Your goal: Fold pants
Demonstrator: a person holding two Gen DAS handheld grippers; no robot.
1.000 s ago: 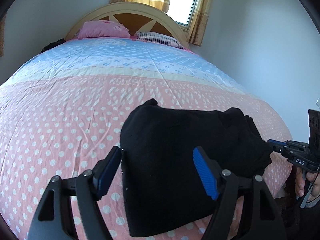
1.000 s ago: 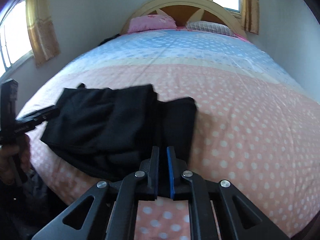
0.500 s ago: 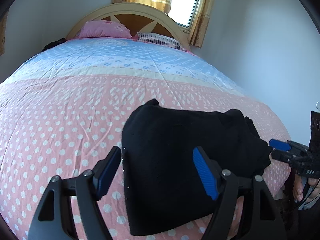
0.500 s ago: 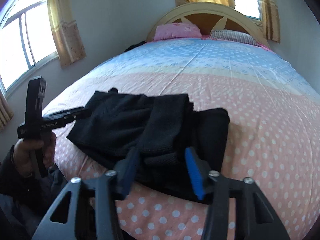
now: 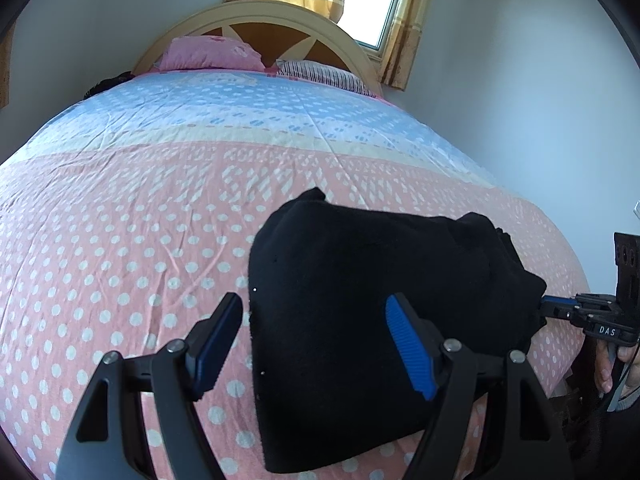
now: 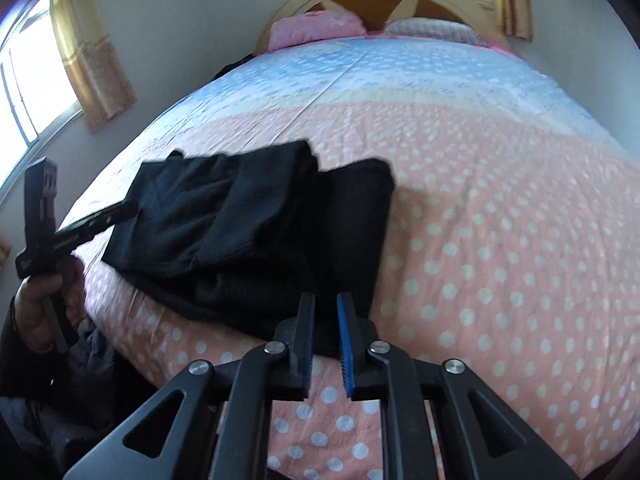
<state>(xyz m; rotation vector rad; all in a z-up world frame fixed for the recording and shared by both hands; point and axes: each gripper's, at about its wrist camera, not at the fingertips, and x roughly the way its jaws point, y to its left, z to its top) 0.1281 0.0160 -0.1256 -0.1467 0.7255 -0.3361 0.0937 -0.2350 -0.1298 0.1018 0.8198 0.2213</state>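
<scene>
Both grippers, left (image 5: 314, 344) and right (image 6: 324, 344), hold nothing (jaws apart, right just opening), and the soft black pants (image 6: 256, 240) look mostly folded on the dotted pink bedspread (image 6: 500, 240).

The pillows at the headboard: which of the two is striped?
The striped pillow, on the right in the left wrist view, below the window. The pink pillow beside it has no stripes.

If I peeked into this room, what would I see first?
First, the black pants folded into a bundle near the foot of the pink dotted bedspread. Then the two black grippers with blue pads at the bundle's edges: the left gripper, open wide, and the right gripper, slightly open with nothing between its pads.
</scene>
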